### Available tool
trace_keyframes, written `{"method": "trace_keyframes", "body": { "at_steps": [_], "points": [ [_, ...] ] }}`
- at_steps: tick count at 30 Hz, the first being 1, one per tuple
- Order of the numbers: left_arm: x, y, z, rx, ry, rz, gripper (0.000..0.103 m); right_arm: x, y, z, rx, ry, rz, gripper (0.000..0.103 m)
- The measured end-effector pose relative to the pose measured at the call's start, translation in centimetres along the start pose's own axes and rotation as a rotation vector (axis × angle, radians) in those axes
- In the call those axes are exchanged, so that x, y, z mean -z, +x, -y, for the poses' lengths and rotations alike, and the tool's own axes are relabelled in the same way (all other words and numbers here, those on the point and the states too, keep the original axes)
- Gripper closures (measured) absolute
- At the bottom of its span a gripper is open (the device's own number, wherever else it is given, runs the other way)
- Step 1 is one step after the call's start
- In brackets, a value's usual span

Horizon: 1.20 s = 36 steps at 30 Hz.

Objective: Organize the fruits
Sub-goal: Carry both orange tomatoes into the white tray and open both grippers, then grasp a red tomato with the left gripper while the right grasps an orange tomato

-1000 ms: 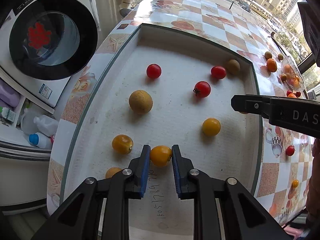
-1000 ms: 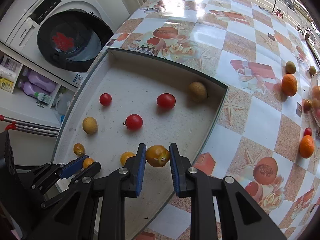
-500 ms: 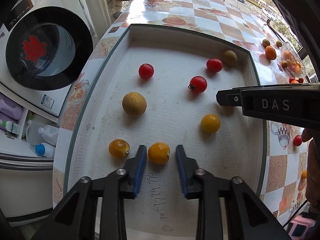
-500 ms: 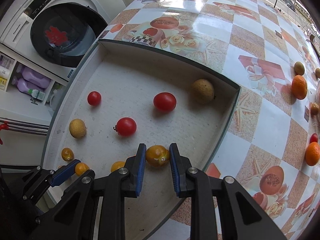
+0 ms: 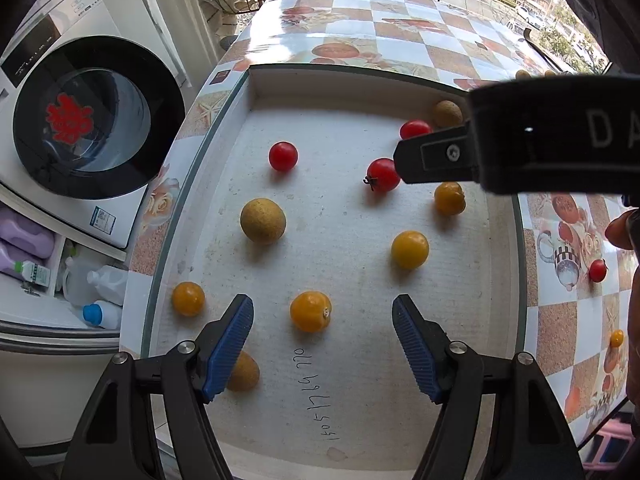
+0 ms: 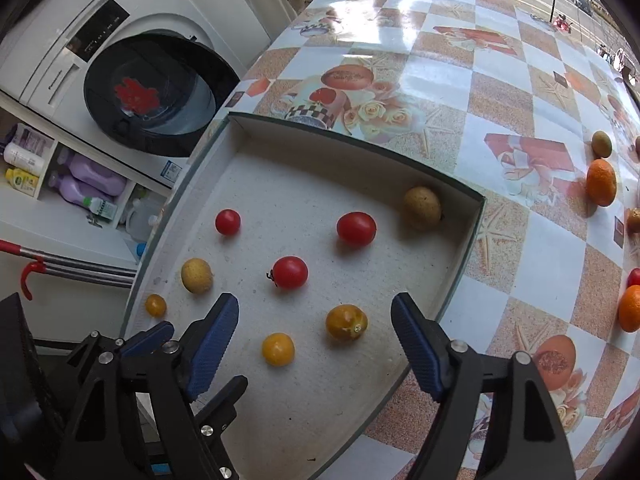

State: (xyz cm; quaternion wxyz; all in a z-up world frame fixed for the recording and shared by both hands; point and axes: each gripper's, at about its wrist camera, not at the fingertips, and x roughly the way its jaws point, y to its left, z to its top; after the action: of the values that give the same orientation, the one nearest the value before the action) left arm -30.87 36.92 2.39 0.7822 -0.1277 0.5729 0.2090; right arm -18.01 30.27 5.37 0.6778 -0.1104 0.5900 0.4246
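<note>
A shallow white tray (image 5: 256,92) (image 6: 472,216) on the table holds small fruits. My left gripper (image 5: 323,316) is open, and a yellow tomato (image 5: 311,311) lies on the tray floor between its fingers. My right gripper (image 6: 316,320) is open above the tray; a darker orange-yellow tomato (image 6: 346,322) lies free between its fingers. The right gripper's finger crosses the left wrist view (image 5: 436,156). Red tomatoes (image 5: 283,155) (image 6: 290,272), tan round fruits (image 5: 263,221) (image 6: 423,207) and more yellow tomatoes (image 5: 409,249) (image 6: 278,349) lie scattered in the tray.
Outside the tray, oranges (image 6: 601,182) and small fruits lie on the patterned tablecloth (image 6: 500,100) at the right. A washing machine (image 5: 80,120) and a shelf of bottles (image 6: 80,188) stand left of the table. The left gripper shows in the right wrist view (image 6: 152,340).
Both grippers opened wide and let go of their yellow tomatoes, which now lie on the tray floor. Both have drawn back a little from the fruit.
</note>
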Motion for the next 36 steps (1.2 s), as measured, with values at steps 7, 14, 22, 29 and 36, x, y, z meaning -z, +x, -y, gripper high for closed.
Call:
{"method": "trace_keyframes", "body": {
  "at_steps": [7, 14, 22, 29, 36],
  "points": [
    [-0.7, -0.7, 2.4, 0.009, 0.072, 0.011, 0.030, 1.6, -3.5, 2.5, 0.026, 0.083, 0.071, 0.021],
    [-2.8, -2.6, 5.4, 0.039, 0.144, 0.056, 0.030, 5.2, -7.2, 7.6, 0.097, 0.201, 0.106, 0.021],
    [-4.4, -3.9, 10.9, 0.114, 0.257, 0.083, 0.030, 12.7, -10.4, 13.6, 0.202, 0.377, 0.082, 0.021],
    [-4.1, -2.7, 16.9, 0.186, 0.367, 0.041, 0.030, 18.5, -10.9, 16.4, 0.246, 0.488, 0.032, 0.022],
    [-3.0, -1.5, 22.5, 0.249, 0.481, 0.018, 0.030, 21.9, -10.9, 17.1, 0.263, 0.534, 0.030, 0.022]
  ]
}}
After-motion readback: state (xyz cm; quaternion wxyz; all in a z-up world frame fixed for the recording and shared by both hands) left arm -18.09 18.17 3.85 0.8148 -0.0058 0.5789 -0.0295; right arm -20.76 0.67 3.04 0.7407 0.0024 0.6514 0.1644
